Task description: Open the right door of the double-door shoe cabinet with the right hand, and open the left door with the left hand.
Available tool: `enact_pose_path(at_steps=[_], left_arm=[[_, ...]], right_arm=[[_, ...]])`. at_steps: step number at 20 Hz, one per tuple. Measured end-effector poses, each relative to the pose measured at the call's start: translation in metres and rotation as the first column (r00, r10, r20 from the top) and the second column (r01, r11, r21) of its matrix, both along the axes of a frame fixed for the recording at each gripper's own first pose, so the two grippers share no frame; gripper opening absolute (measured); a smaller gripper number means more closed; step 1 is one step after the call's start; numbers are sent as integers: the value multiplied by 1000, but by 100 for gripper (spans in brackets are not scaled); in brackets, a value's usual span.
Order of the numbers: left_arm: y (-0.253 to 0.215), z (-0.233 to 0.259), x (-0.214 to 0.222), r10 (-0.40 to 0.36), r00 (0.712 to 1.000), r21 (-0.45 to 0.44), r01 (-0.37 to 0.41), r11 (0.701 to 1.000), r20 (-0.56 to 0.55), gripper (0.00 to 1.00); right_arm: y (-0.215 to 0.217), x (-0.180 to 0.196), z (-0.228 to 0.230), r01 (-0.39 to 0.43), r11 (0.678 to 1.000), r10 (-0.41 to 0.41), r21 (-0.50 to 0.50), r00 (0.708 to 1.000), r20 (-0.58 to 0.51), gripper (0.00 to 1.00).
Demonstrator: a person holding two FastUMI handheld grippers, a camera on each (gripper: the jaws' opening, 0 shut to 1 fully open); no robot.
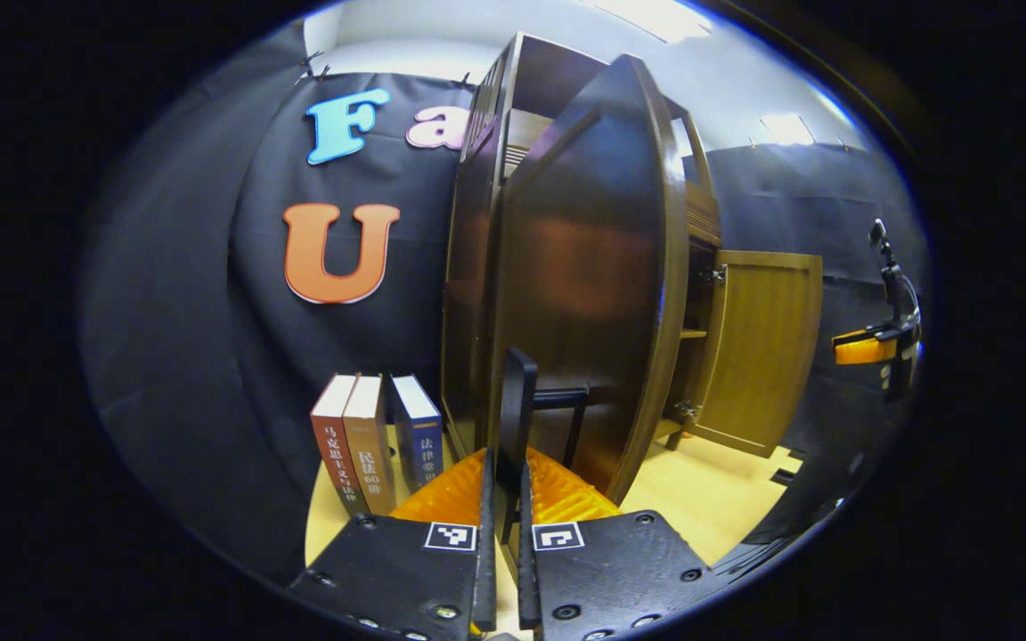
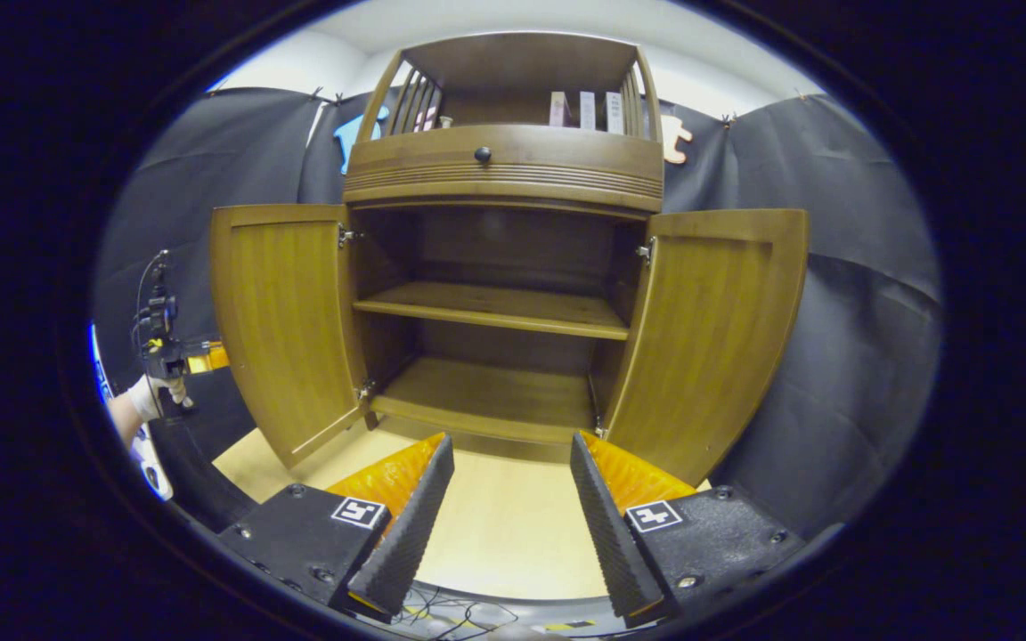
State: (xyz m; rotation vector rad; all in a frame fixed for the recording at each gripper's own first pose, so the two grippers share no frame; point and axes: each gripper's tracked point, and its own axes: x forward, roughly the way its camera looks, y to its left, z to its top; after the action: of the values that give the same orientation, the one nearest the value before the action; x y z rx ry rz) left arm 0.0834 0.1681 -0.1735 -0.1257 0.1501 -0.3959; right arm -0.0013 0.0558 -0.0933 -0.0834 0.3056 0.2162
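Observation:
The wooden shoe cabinet stands straight ahead in the right gripper view with both doors swung wide. Its left door and right door show their pale inner faces, and two bare shelves lie between them. My right gripper hangs open in front of the cabinet, holding nothing. In the left gripper view I see the left door's dark outer face close up. My left gripper is shut on the door's dark handle. The right door shows beyond it.
Three upright books stand on the pale tabletop left of the cabinet, near my left gripper. A drawer with a round knob sits above the doors. A gloved hand holds the left gripper at the far left.

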Motion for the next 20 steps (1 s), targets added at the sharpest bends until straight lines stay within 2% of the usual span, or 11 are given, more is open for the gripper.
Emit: enact_pose_path(at_steps=[1,2,3,5,8,10,14,17,18,19,20], left_arm=[[2,0,-2,7,1000,15,-7,1000,-9,10],[9,0,-9,22,1000,36,-21,999,-14,19],[13,0,-16,29,999,51,-28,998,-21,15],[20,8,-35,68,997,69,-66,995,-22,49],[31,35,-59,211,977,78,-212,974,12,100],[27,57,-75,323,946,77,-325,943,29,95],[-18,101,-96,448,891,118,-454,883,76,95],[-78,128,-102,466,879,109,-475,873,97,95],[-94,132,-104,465,877,120,-479,870,122,100],[-113,137,-103,456,880,131,-472,872,133,96],[-131,139,-102,455,881,127,-469,874,130,96]], right_arm=[[1,0,2,0,1000,0,-3,1000,4,84],[3,1,2,5,1000,-5,-8,1000,13,84],[1,3,4,11,1000,-10,-10,1000,24,84],[-6,7,12,28,1000,-28,-2,998,48,84],[-12,10,24,38,999,-39,12,995,89,84],[-15,12,30,37,999,-38,11,992,118,84],[-26,17,36,21,999,-26,47,992,122,84],[-39,21,42,25,995,-37,97,992,121,84],[-47,22,43,33,994,-46,106,992,121,84],[-54,22,45,39,993,-53,114,991,125,84],[-60,21,47,41,992,-58,122,989,133,84]])
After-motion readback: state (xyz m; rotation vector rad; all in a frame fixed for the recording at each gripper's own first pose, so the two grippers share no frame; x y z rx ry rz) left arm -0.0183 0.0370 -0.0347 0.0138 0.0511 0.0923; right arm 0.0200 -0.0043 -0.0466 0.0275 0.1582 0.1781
